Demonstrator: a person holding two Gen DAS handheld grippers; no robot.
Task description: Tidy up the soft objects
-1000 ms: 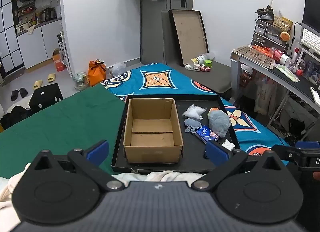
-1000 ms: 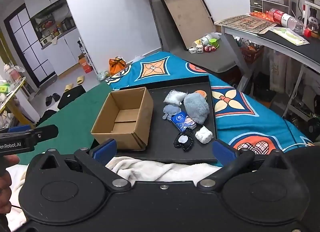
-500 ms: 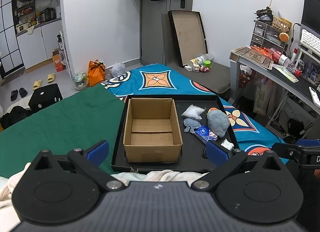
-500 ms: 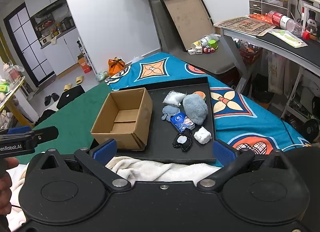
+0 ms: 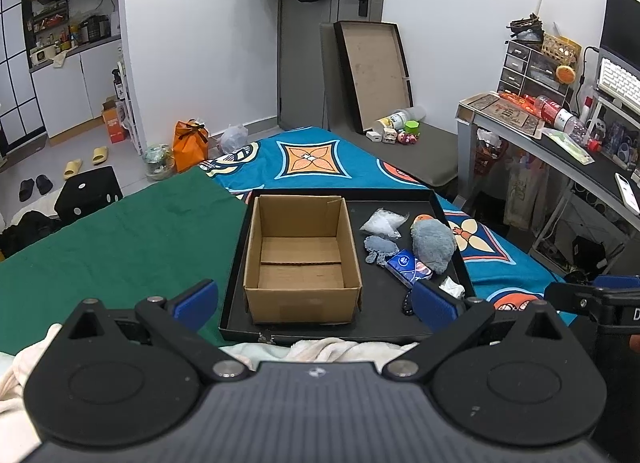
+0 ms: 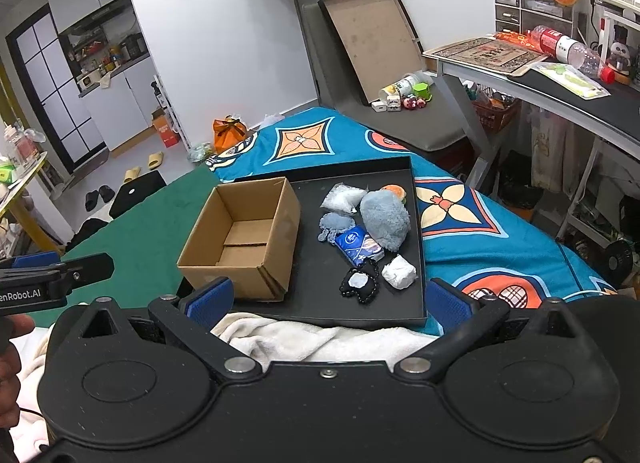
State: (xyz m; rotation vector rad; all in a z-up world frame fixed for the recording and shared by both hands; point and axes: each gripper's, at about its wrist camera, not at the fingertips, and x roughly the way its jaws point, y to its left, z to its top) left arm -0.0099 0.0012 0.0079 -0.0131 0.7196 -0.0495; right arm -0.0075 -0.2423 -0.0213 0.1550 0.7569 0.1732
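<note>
Tissue pack [image 6: 359, 245] diagonal on tray [image 6: 416, 223]

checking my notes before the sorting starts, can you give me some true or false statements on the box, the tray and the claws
1. The cardboard box is empty. True.
2. The fluffy blue plush lies inside the box. False: it lies on the black tray, right of the box.
3. The left claw is shut on the tissue pack. False: it is open and holds nothing; the blue tissue pack lies on the tray.
4. The right claw is open and empty. True.
5. The box stands on the tray's left part. True.
</note>
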